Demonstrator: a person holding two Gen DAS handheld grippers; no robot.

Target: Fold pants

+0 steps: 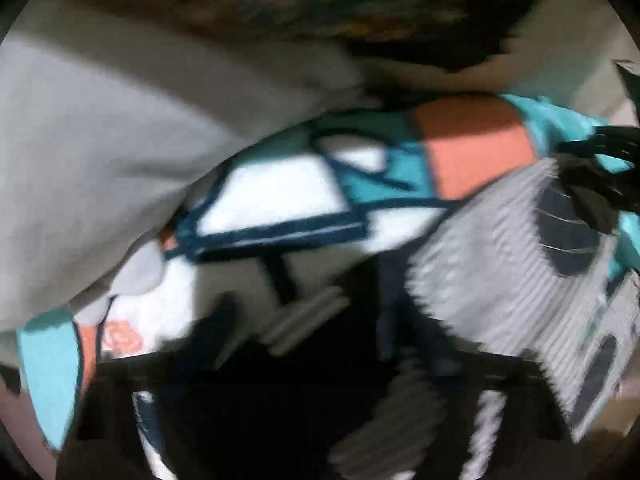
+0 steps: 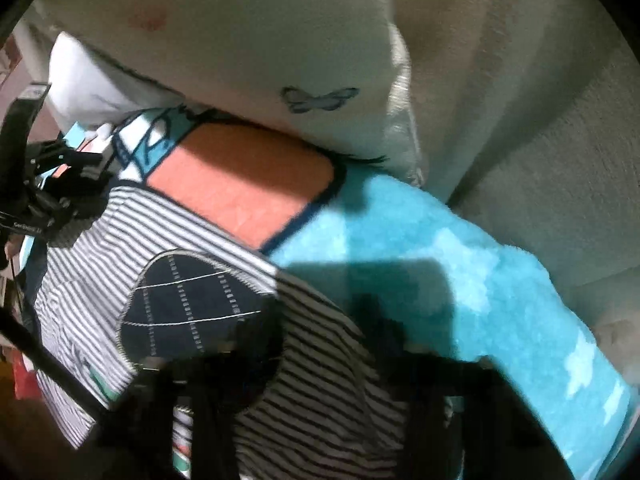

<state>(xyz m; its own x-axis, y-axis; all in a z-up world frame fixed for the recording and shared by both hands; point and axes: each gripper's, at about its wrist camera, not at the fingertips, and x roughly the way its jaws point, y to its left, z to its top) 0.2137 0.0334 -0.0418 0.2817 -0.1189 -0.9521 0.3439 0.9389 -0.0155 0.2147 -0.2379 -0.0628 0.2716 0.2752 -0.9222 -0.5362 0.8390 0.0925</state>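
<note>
The pants (image 2: 132, 236) are grey-and-white striped with a navy checked knee patch (image 2: 192, 304). They lie on a blanket. In the right wrist view my right gripper (image 2: 320, 360) points down onto them, and striped cloth bunches up between its dark fingers (image 2: 432, 400). My left gripper (image 2: 60, 188) shows at the pants' far left edge. The left wrist view is badly blurred. There the pants (image 1: 500, 264) lie to the right, and my left gripper (image 1: 320, 312) is low over them with strips of striped cloth between its fingers. Its pads are too smeared to read. My right gripper (image 1: 600, 172) is at the right edge.
The blanket (image 2: 460, 280) is fluffy, with turquoise, orange (image 2: 240, 188) and white blocks edged in navy. A cream pillow with a blue butterfly (image 2: 320, 98) lies behind it. A grey cushion (image 1: 100, 140) fills the left of the left wrist view. Dark patterned cloth (image 1: 360, 8) is at the top.
</note>
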